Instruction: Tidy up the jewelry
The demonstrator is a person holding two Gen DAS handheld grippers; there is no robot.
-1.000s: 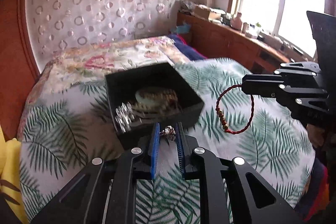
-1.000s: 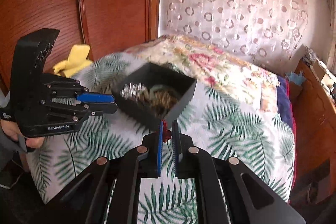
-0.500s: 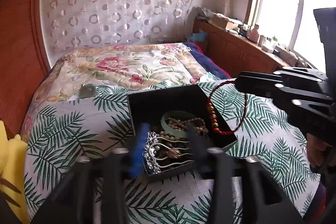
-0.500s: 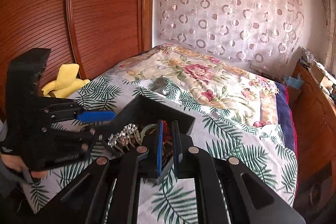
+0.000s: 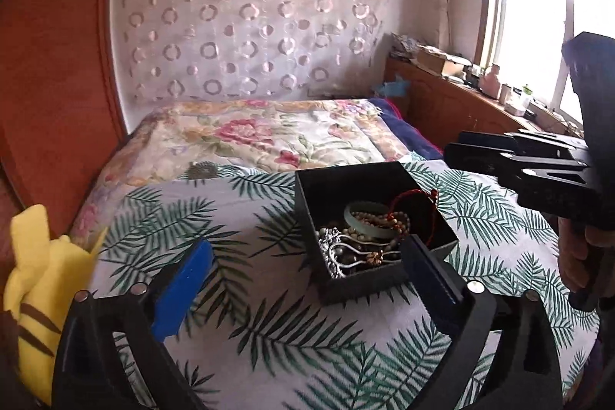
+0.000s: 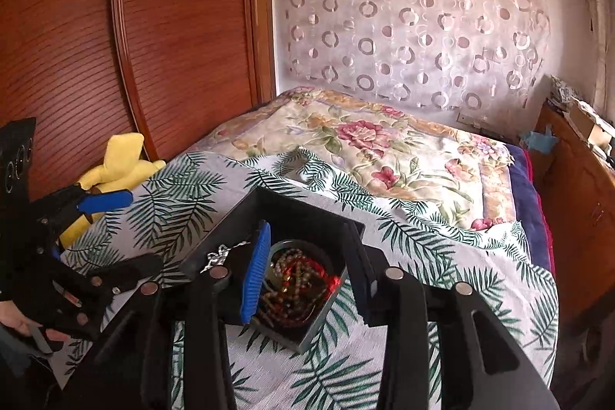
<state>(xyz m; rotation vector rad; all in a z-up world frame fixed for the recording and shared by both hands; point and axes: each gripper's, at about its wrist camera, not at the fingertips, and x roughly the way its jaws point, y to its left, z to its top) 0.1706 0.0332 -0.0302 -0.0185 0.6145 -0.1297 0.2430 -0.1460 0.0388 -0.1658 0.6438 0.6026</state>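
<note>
the black jewelry box (image 5: pixel 374 225) sits on the fern-print bed cover (image 5: pixel 238 325), holding a red cord bracelet (image 5: pixel 417 204), a green bangle (image 5: pixel 369 219) and what looks like a silver chain (image 5: pixel 338 256). the left gripper (image 5: pixel 303 285) is spread wide, empty, at the box's 7 o'clock. the right gripper (image 6: pixel 307 275) hangs wide over the box, empty. a yellow plush toy (image 6: pixel 119 166) lies at 9 o'clock.

A black square box (image 5: pixel 369 229) sits open on the leaf-print bedspread (image 5: pixel 238 218). Inside lie a pale green bangle (image 5: pixel 371 218), a strand of brown beads (image 5: pixel 380 216), silver pieces (image 5: pixel 338 252) toward the near-left corner, and a red cord bracelet (image 5: pixel 417 206) draped over the pile, its loop resting against the right wall.
</note>
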